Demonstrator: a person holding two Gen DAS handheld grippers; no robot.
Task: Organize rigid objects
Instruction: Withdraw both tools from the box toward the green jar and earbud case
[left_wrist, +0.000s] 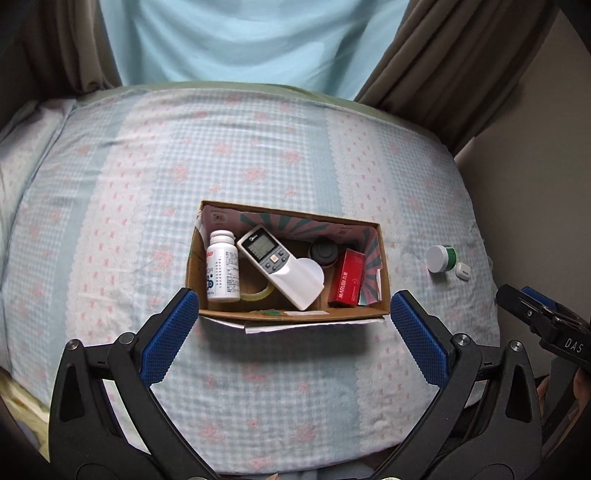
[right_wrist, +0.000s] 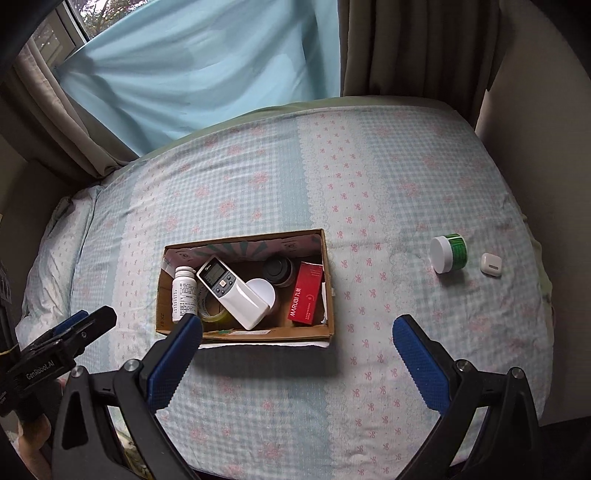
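While both tools hover empty | left gripper (left_wrist: 291, 317) and right gripper (right_wrist: 295, 350) spread wide | jar (right_wrist: 448, 253) on its side on bed (right_wrist: 369, 166), right of box (right_wrist: 330, 295) | rigid, light, may roll (smooth lid) | pinch across body

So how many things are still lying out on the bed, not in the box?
2. A green jar with a white lid lies on its side right of the cardboard box, and a small white earbud case sits just beyond it.
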